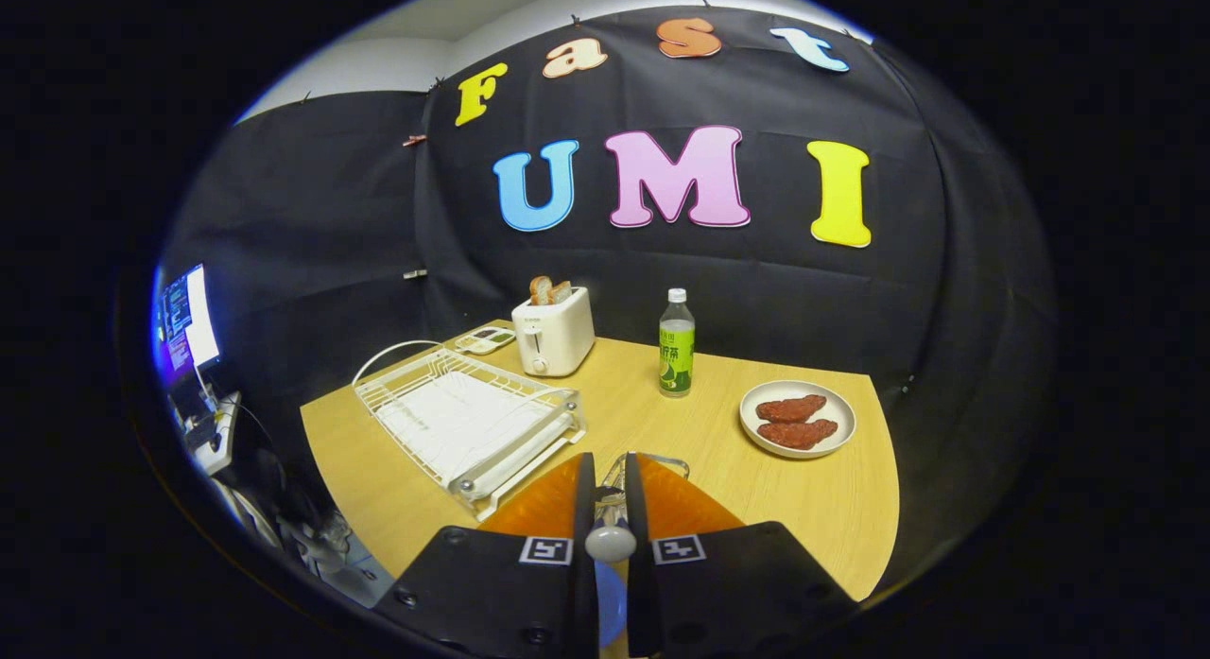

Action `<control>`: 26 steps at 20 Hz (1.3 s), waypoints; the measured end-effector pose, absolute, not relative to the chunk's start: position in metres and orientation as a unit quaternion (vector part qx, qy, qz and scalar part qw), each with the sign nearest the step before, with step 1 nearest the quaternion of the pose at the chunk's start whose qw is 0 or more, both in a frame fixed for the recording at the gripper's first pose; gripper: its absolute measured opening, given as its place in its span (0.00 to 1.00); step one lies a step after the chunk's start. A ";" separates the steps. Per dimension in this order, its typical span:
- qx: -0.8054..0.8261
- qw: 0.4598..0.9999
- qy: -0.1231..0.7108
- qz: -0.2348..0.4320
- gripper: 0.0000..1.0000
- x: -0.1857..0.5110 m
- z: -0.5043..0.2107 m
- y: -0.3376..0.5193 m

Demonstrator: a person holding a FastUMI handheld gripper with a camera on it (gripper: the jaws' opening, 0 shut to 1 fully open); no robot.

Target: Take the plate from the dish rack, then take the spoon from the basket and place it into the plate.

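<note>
1. Claw (611,508) nearly closed, both fingers pressing a spoon (610,538) handle; wire basket (652,470) just ahead.
2. Dish rack (470,421) near the table (832,517) front-left edge.
3. Plate (797,419) holding two brown pieces, right; bare wood between.
4. Toaster (553,331), bottle (676,343) beyond.

Bare tabletop (662,432) ahead between dish rack (468,423) and meat plate (797,419); toaster (553,332) and bottle (676,343) block the far edge.
</note>
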State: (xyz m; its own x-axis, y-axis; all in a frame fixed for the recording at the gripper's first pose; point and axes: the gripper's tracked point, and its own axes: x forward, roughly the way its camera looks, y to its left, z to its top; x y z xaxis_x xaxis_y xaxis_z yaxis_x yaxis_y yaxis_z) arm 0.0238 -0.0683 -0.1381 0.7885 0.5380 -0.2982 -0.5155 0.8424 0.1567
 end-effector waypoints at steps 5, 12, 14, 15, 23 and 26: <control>0.074 0.926 0.200 0.312 0.16 -0.017 -0.149 -0.043; 0.028 0.899 0.226 0.373 0.16 -0.043 -0.205 -0.003; 0.015 0.894 0.240 0.377 0.16 -0.048 -0.222 0.001; 0.011 0.893 0.245 0.377 0.16 -0.049 -0.229 0.002; 0.014 0.888 0.270 0.372 0.17 -0.059 -0.252 -0.015; 0.020 0.887 0.284 0.363 0.18 -0.060 -0.257 -0.022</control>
